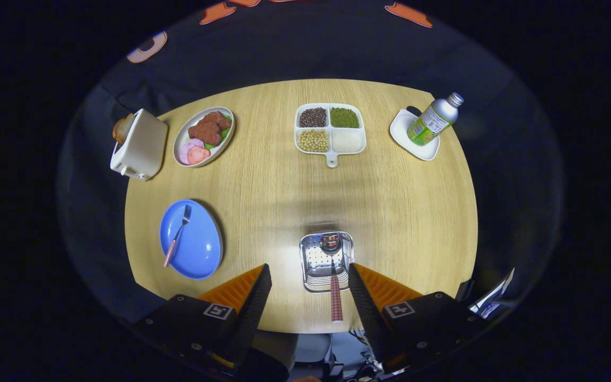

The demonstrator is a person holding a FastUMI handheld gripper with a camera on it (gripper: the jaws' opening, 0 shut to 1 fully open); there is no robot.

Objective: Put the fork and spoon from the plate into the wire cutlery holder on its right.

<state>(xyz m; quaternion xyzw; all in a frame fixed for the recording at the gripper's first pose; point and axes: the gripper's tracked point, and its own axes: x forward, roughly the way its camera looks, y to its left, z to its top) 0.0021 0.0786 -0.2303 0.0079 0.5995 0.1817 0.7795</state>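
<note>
A blue plate [194, 244] lies at the table's front left with a fork [177, 234] on it, its handle checked red and white. To the plate's right stands the metal cutlery holder [326, 260], seen from above. A spoon [333, 276] stands in it, bowl down and checked handle leaning toward me. My gripper [310, 276] hangs open above the holder. The spoon's handle rises between the fingers and touches neither.
Along the far side of the wooden table [406, 223] stand a white toaster [141, 143] with bread, an oval dish of meat [204, 135], a four-part tray of beans and grains [330, 129], and a metal bottle [435, 119] leaning on a white dish [409, 140].
</note>
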